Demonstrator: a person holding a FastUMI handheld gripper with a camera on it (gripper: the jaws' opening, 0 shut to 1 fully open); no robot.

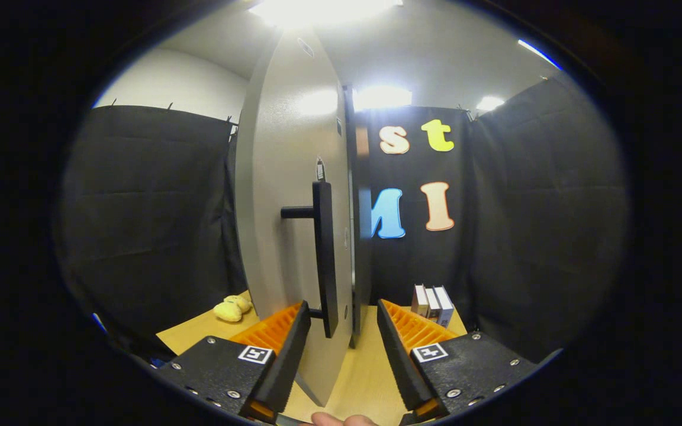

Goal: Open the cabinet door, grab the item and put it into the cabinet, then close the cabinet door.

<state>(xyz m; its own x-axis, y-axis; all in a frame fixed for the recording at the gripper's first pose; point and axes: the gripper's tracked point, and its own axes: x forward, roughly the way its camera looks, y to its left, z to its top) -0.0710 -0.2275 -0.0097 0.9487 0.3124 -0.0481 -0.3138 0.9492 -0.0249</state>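
The gripper (341, 322) has its jaws spread, gripping nothing, on either side of the smooth grey cabinet door (285, 195) and its one straight bar handle (324, 254) (matte black). Beyond, on the wooden bench (370, 367), lie one plush toy (232, 308) and three upright books (433, 303).

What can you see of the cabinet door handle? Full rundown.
The handle is a dark, straight vertical bar, matte, maybe metal or plastic. Two short posts, one near its top and one near its bottom, hold it off the pale grey cabinet door, which stands swung open, edge-on to the camera. A small tag hangs just above it. The gripper is open; the bar's lower end sits between the fingers, touching neither.
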